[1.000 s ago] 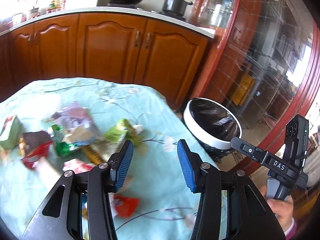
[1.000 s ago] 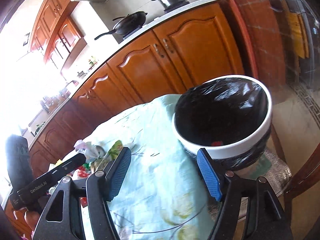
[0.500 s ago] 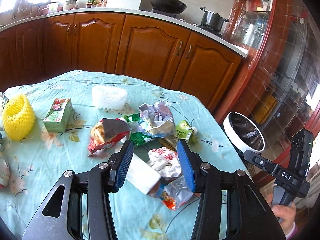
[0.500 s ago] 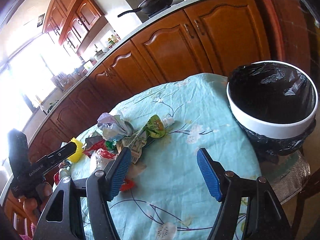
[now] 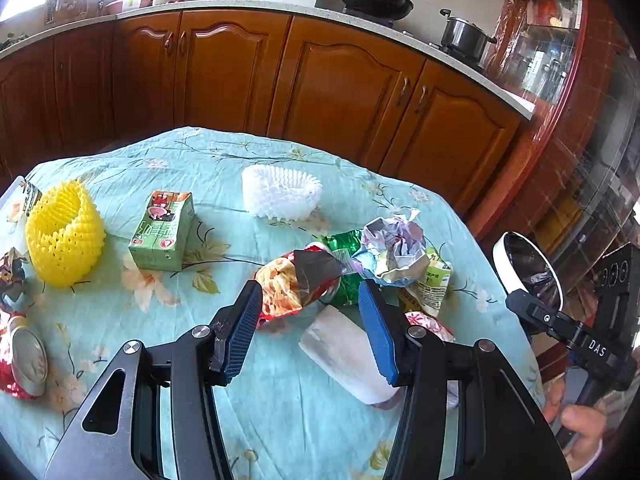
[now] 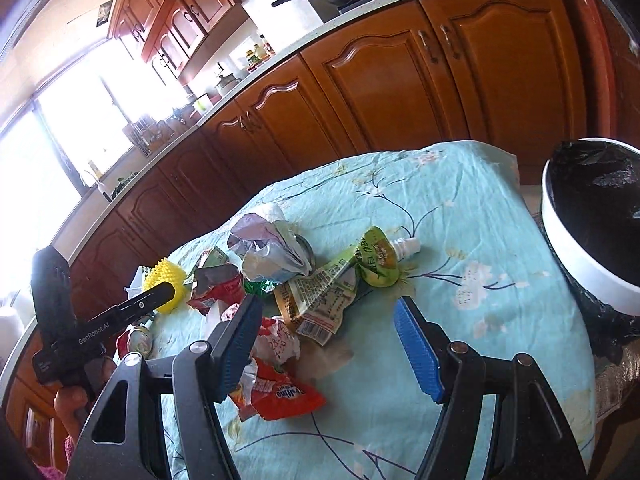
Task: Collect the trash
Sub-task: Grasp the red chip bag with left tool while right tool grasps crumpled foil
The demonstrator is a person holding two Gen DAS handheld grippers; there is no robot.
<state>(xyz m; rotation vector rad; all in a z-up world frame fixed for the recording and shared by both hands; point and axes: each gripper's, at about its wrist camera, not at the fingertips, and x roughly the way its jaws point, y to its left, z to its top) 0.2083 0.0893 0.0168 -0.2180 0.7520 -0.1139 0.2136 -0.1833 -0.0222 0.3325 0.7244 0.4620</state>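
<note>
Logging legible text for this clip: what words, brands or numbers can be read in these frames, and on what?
"DAS": on the black bar of the right gripper, seen from the left wrist.
"GenRobot.AI": on the black bar of the left gripper, seen from the right wrist.
Green carton, green pouch, tan wrapper with barcode, red wrapper: printed, but too small, warped or crumpled to read reliably.
</note>
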